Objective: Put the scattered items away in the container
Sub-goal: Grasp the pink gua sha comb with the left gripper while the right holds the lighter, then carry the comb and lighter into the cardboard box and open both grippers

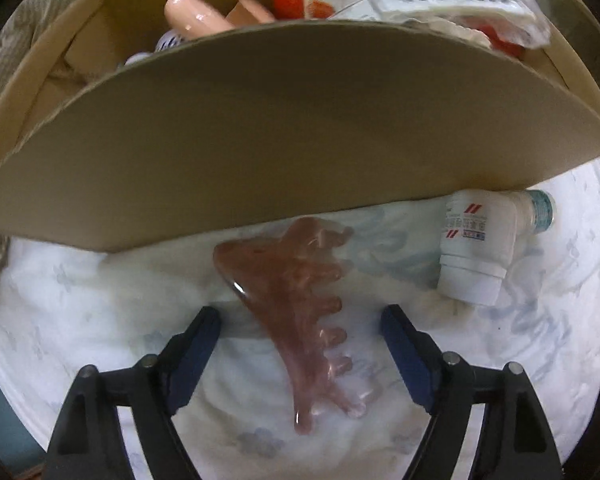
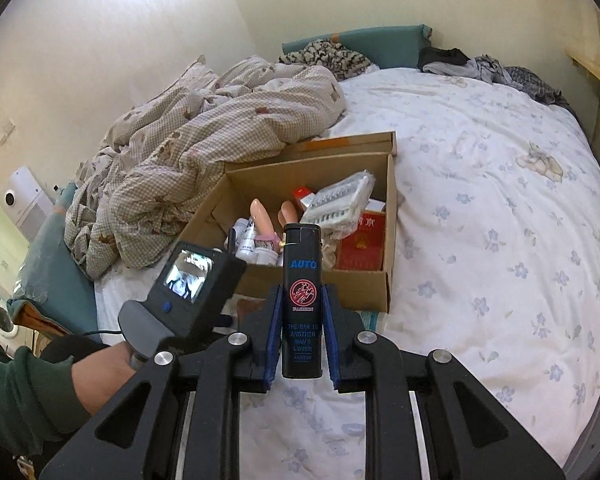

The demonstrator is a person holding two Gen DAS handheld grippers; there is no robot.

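Scattered on our flowered white bedsheet point(image 1: 100, 300), a translucent pink toothed comb point(image 1: 296, 312) lies between our open left gripper point(image 1: 300, 320); our right gripper point(image 2: 302, 336) clamps a black lighter point(image 2: 302, 300), bound for the brown cardboard box point(image 2: 364, 284).

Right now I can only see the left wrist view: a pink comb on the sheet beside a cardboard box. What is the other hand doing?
Observer: The right fingers are shut on a black lighter, held upright.
Operator: Is it over the box?
Observer: It seems short of it, facing the near wall of the cardboard box.
Operator: Anything further away?
Observer: Loose clothes are piled at the bed's far end.
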